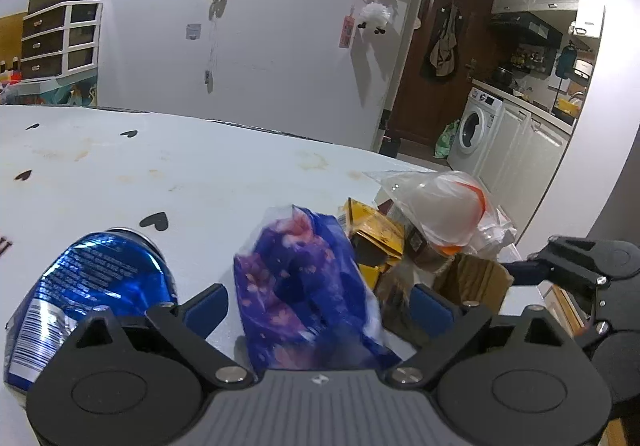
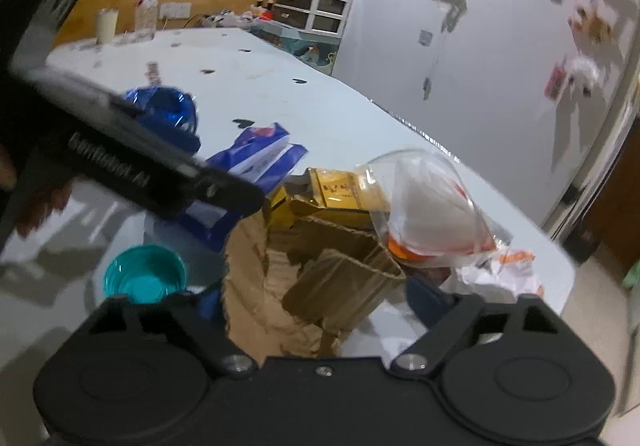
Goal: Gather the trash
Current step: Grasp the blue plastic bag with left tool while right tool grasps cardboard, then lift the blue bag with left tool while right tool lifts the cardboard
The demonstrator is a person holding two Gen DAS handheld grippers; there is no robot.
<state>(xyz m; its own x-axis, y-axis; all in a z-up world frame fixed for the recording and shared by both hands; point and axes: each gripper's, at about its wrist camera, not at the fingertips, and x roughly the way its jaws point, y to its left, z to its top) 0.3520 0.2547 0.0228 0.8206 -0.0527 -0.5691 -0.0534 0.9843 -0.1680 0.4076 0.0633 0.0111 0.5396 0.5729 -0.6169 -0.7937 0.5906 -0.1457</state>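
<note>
In the lower centre of each view the trash lies heaped on the white table (image 1: 168, 174), so the left gripper (image 1: 320, 306) stands open around the purple wrapper (image 1: 304, 286) and the right gripper (image 2: 316, 300) open around the torn cardboard (image 2: 320, 286), neither pressing.

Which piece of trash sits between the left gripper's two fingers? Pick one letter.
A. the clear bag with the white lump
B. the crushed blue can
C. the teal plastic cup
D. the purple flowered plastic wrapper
D: in the left wrist view the purple flowered wrapper lies between the left gripper's spread fingers, with the crushed blue can outside them.
</note>
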